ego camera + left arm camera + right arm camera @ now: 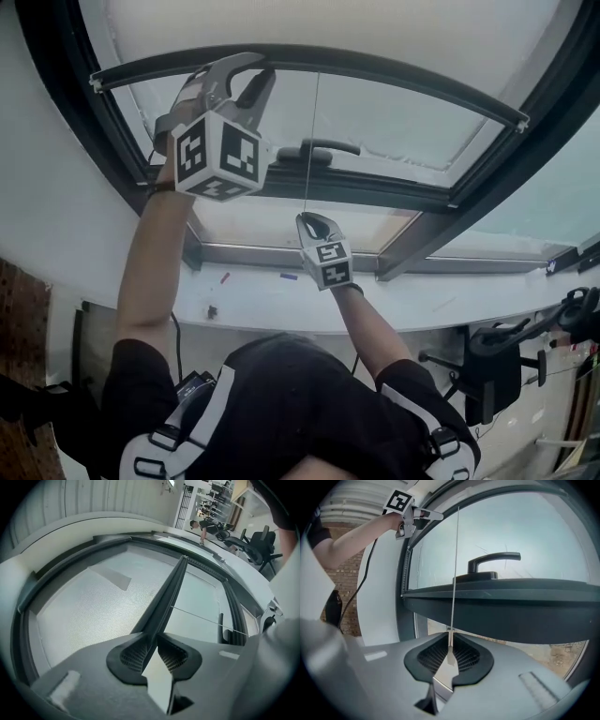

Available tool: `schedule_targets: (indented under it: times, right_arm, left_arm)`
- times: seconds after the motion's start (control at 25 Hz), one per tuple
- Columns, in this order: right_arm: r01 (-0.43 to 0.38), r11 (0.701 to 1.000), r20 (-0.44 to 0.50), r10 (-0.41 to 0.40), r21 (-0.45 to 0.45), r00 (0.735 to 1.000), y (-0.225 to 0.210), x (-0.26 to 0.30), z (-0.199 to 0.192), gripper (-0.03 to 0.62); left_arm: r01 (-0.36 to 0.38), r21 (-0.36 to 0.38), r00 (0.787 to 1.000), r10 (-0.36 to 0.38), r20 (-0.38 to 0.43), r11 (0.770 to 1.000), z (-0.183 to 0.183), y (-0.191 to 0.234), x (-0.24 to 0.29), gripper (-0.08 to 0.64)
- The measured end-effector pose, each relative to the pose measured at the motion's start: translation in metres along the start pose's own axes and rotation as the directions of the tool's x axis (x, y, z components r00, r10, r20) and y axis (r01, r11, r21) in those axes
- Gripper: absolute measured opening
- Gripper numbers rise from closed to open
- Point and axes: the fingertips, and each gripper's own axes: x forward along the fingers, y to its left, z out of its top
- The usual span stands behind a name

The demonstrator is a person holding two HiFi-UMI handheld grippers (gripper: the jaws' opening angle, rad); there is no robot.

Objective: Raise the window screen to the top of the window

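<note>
The window screen's dark bottom bar point(394, 77) curves across the top of the window, with pale mesh point(89, 606) above it. My left gripper point(246, 82) is raised to the bar's left part. In the left gripper view the bar point(171, 592) runs straight in between the jaws point(153, 639), which are shut on it. A thin pull cord point(312, 141) hangs from the bar's middle down to my right gripper point(314, 220). In the right gripper view the cord point(453, 573) ends in a small pull pinched between the pads point(451, 637). The left gripper point(423, 515) shows there at top left.
A dark window handle point(317, 148) sits on the sash frame point(501, 602) between the two grippers. Below runs a white sill point(394, 305) with small red point(224, 277) and blue point(288, 277) items. An office chair point(497, 361) stands at the right. A person point(202, 526) is far across the room.
</note>
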Motion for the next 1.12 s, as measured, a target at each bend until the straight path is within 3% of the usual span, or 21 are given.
schedule_targets:
  times: [0.2,0.44,0.52,0.64,0.72,0.76,0.88,0.92,0.96,1.0,1.04,1.12]
  right_arm:
    - [0.001,0.999,0.042,0.0,-0.032,0.999,0.004,-0.014,0.01,0.033]
    - [0.018,0.991,0.216,0.01,-0.13,0.976,0.02,-0.032,0.085,0.031]
    - [0.006,0.99,0.225,0.026,-0.142,0.974,0.024,-0.029,0.1,0.031]
    - [0.004,0.99,0.242,0.03,-0.14,0.97,0.034,-0.033,0.113,0.031]
    - [0.009,0.99,0.257,0.027,-0.139,0.966,0.033,-0.034,0.115,0.031]
    - [0.014,0.99,0.262,0.024,-0.141,0.965,0.031,-0.033,0.116,0.031]
    - [0.033,0.991,0.281,0.005,-0.129,0.96,0.02,-0.035,0.123,0.031]
    - [0.038,0.993,0.292,-0.003,-0.116,0.956,0.015,-0.038,0.128,0.031]
    - [0.044,0.993,0.304,-0.01,-0.106,0.953,0.01,-0.042,0.133,0.031]
    - [0.051,0.993,0.316,-0.016,-0.104,0.949,0.006,-0.045,0.139,0.031]
    - [0.058,0.992,0.324,-0.02,-0.109,0.946,0.001,-0.048,0.145,0.031]
    - [0.065,0.991,0.331,-0.022,-0.12,0.943,-0.006,-0.05,0.154,0.031]
  left_arm:
    - [-0.109,0.04,0.993,0.107,0.049,0.993,0.01,0.011,-0.004,0.072]
    - [-0.282,-0.012,0.948,0.28,0.153,0.959,0.034,0.032,-0.037,0.058]
    - [-0.253,-0.09,0.951,0.265,0.159,0.963,0.034,0.022,-0.041,0.058]
    - [-0.133,-0.271,0.968,0.183,0.17,0.953,0.026,-0.008,-0.042,0.058]
    - [-0.052,-0.418,0.975,0.137,0.177,0.907,0.015,-0.027,-0.043,0.058]
    - [-0.008,-0.503,0.976,0.115,0.183,0.864,0.009,-0.035,-0.043,0.058]
    - [0.11,-0.726,0.975,0.066,0.21,0.679,-0.011,-0.057,-0.043,0.058]
    - [0.131,-0.77,0.975,0.059,0.213,0.625,-0.016,-0.064,-0.043,0.058]
    - [0.143,-0.797,0.975,0.053,0.214,0.586,-0.02,-0.069,-0.043,0.058]
    - [0.15,-0.811,0.976,0.047,0.214,0.565,-0.023,-0.074,-0.042,0.058]
    - [0.154,-0.815,0.976,0.041,0.213,0.558,-0.026,-0.078,-0.041,0.058]
    - [0.157,-0.812,0.977,0.033,0.211,0.562,-0.026,-0.085,-0.037,0.058]
